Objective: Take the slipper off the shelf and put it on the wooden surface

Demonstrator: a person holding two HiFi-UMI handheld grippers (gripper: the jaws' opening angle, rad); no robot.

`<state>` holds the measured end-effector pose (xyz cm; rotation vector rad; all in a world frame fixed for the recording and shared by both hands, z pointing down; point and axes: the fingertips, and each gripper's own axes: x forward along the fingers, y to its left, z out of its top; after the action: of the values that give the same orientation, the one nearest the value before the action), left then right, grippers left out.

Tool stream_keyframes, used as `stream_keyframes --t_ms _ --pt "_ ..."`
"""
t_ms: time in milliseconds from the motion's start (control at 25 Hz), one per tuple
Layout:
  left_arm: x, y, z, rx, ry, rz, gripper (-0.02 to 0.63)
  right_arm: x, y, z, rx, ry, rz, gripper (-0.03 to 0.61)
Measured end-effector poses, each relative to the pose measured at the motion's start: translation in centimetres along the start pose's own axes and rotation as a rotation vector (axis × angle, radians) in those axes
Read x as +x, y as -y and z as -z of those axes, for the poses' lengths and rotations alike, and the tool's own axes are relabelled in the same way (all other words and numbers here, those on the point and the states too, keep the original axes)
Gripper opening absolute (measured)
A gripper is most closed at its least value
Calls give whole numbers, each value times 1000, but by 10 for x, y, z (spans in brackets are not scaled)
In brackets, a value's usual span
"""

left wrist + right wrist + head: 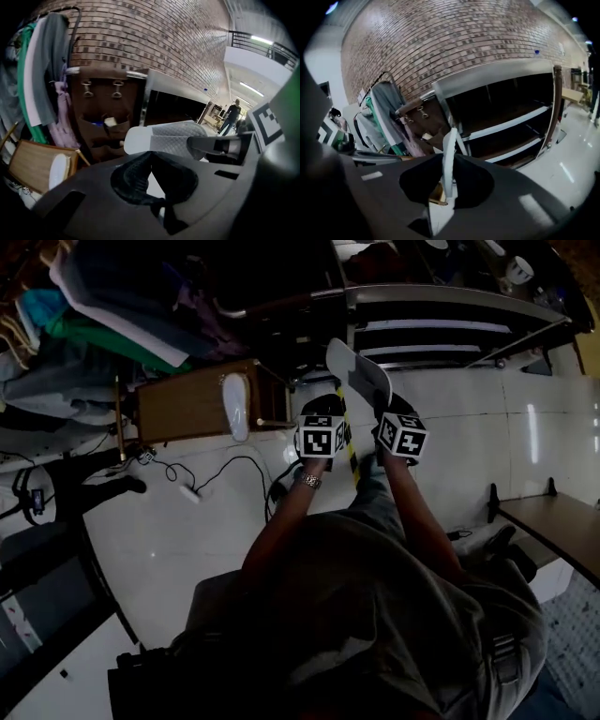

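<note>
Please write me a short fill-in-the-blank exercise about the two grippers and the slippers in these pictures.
1. The right gripper is shut on a ____.
2. Another slipper lies on a surface made of ____.
3. The left gripper holds ____.
4. Behind the shelf stands a wall of ____.

Missing words: slipper; wood; nothing; brick.

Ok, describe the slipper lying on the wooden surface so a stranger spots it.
Left of the dark shelf stands a wooden surface. The white slipper lies flat on the end nearest the shelf; the other slipper is held up by the right gripper.
</note>
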<state>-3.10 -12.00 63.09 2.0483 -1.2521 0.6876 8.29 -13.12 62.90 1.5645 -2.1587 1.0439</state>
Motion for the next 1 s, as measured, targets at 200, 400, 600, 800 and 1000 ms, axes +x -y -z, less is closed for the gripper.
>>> stream_keyframes --t_ms 200,400,600,800,1000 --pt "-95 -149 73 3 7 -67 3 31 -154 71 -93 7 42 61" --pt "-212 -277 123 -74 31 -133 3 36 -313 147 -59 -60 -26 61" --pt "-273 -344 157 -140 20 -146 3 58 -416 185 -48 -88 -73 61" --pt "-296 -357 177 -134 24 -160 3 75 -455 247 -13 -194 -232 60" --pt "-299 -371 214 -150 -30 -191 3 96 -433 338 67 -331 -175 60"
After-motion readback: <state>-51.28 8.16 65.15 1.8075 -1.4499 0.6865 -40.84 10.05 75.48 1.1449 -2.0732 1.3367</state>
